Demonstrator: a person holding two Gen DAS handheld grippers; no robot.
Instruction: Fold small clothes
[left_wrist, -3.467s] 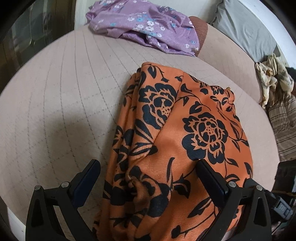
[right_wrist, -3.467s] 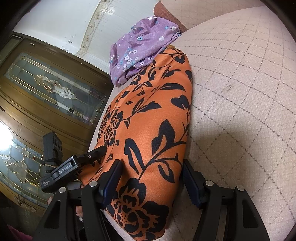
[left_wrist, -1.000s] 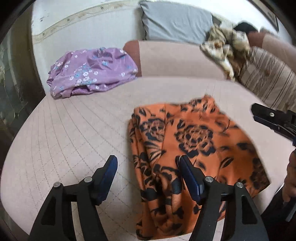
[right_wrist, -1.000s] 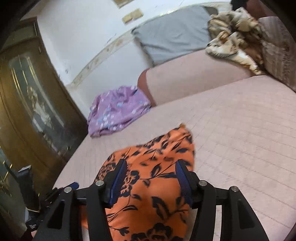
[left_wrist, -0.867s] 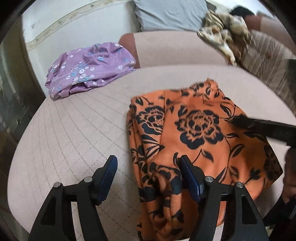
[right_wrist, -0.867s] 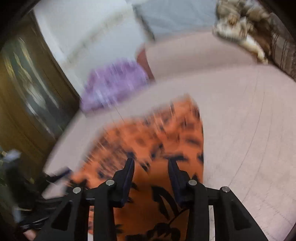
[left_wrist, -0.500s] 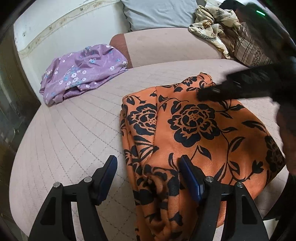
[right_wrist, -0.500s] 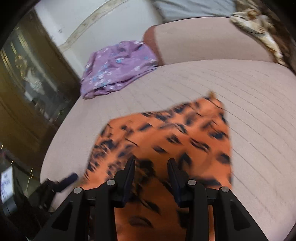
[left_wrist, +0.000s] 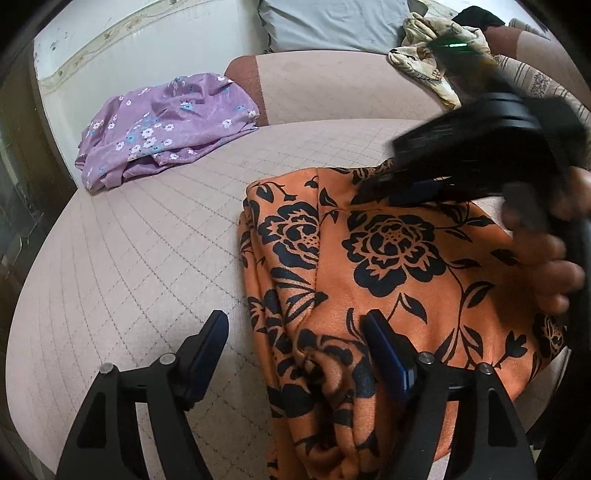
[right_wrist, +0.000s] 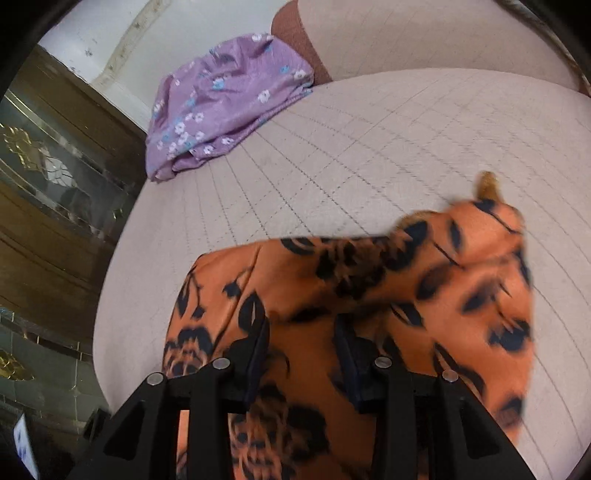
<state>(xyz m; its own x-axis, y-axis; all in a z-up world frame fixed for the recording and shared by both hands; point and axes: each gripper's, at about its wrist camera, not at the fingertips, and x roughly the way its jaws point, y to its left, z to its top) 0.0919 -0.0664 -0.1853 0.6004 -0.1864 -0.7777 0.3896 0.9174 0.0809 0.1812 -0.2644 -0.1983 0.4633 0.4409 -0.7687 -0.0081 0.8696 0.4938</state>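
Orange floral garment (left_wrist: 388, 280) lies partly folded on the quilted sofa seat (left_wrist: 147, 258), near its front edge, bunched along its left side. Left hand-held gripper (left_wrist: 295, 332) hovers over that bunched edge, jaws opening, pads not pressing cloth, probably readying a grasp. Right hand-held gripper (right_wrist: 301, 343) sits low over the garment's middle, jaws half spread, nothing visibly pinched. Purple floral garment (left_wrist: 166, 122) waits well apart.

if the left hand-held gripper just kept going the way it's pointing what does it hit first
Probably the orange floral garment: its bunched left edge lies between the opening fingers of the left hand-held gripper, on the quilted cushion. Depth is hard to judge in this fisheye view.
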